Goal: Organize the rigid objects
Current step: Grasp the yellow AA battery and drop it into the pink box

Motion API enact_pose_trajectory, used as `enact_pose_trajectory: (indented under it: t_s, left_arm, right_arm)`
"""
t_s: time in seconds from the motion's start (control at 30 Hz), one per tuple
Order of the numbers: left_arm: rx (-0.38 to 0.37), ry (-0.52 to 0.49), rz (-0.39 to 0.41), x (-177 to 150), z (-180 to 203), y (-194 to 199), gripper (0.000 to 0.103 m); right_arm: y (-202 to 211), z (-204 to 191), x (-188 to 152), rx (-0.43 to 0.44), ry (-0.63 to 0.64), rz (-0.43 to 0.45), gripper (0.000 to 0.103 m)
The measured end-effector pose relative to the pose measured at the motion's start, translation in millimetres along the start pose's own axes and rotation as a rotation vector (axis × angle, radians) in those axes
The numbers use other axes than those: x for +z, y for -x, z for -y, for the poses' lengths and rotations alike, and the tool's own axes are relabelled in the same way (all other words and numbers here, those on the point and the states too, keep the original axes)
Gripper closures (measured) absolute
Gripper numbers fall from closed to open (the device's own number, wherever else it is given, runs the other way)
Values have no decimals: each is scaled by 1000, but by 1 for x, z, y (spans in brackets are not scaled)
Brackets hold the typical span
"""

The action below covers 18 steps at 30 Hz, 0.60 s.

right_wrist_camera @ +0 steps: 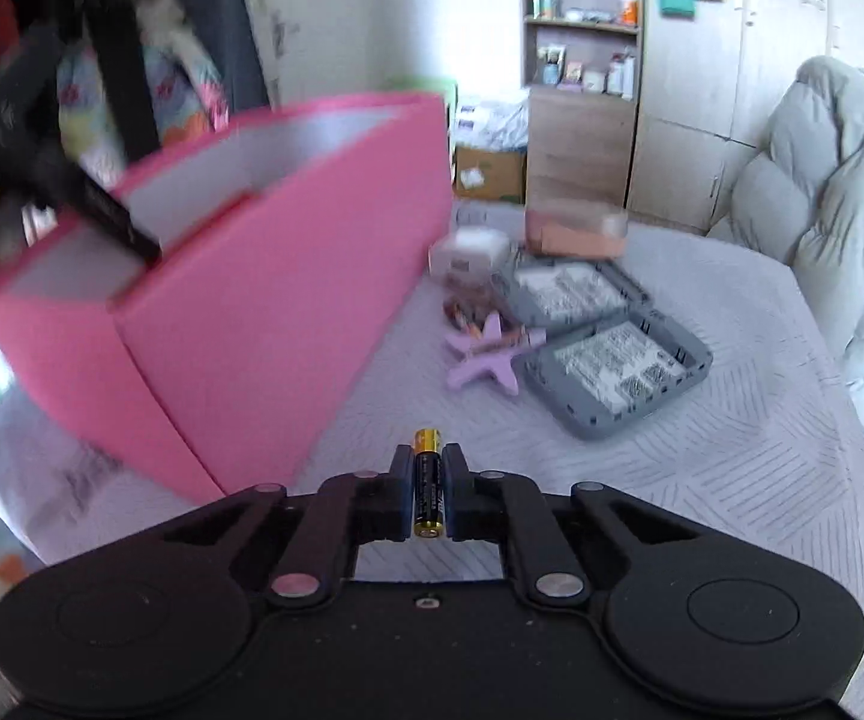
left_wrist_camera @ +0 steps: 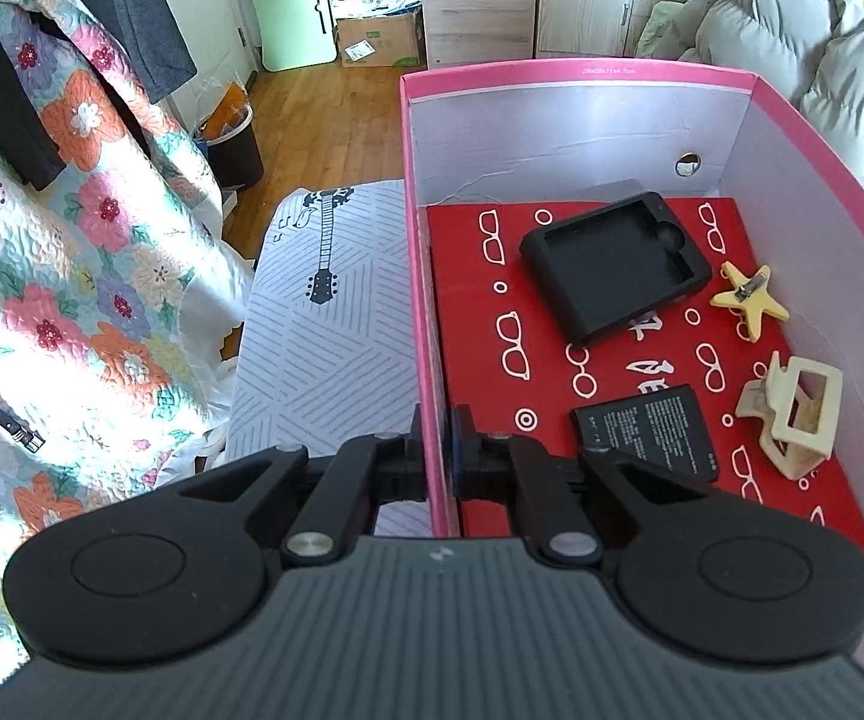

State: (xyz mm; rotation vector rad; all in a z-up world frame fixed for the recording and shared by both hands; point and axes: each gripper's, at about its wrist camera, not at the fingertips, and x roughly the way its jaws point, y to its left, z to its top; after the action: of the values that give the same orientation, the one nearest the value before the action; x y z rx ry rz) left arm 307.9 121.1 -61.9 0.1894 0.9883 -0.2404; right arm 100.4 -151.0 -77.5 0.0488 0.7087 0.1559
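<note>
- Left gripper (left_wrist_camera: 437,450) clamps the near-left wall of the pink box (left_wrist_camera: 417,300), one finger outside, one inside; jaws closed on the wall.
- In the right wrist view the pink box (right_wrist_camera: 240,312) looks tilted, blurred, with the left gripper at its upper-left edge.
- Box floor is a red liner (left_wrist_camera: 612,360) printed with white glasses.
- Inside the box: black silicone case (left_wrist_camera: 615,267) toward the back, yellow star clip (left_wrist_camera: 747,299) just right of it, black flat battery (left_wrist_camera: 648,429) near the front, cream hair claw (left_wrist_camera: 795,414) by the right wall, apart from the battery.
- Right gripper (right_wrist_camera: 429,492) jaws closed on an AA battery (right_wrist_camera: 429,489), black with gold ends, lying lengthwise between the pads, above the bed.
- The right gripper and its battery are outside the box, just right of its near corner.
- Grey-striped bed cover (right_wrist_camera: 702,480) under everything; guitar print (left_wrist_camera: 324,252) shows left of the box.
- On the cover, beyond the right gripper: purple star piece (right_wrist_camera: 486,357), loose batteries (right_wrist_camera: 468,315) beside it (blurred), open grey case (right_wrist_camera: 606,354) with printed inserts, small white box (right_wrist_camera: 471,252), peach container (right_wrist_camera: 576,228) behind.
- Floral quilt (left_wrist_camera: 72,240) hangs at left; grey duvet (right_wrist_camera: 840,210) is piled at right.
</note>
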Motion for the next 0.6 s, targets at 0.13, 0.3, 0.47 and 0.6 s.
enact_pose_trajectory:
  t_s: [0.13,0.3,0.47,0.6]
  left_arm:
    - [1,-2,0,0,0,0,98]
    - [5,-3,1,0,0,0,98]
    - [7,-3,1,0,1,0,98]
    - [11,-6,1,-1,1,0,98]
  right_arm:
    - [22,-4,14,-19,14,66,91]
    - [54,-16,46,60,-3,153,91]
    - [59,-42,68,251,4,161,91]
    - [29,-60,73,268,43,100,91]
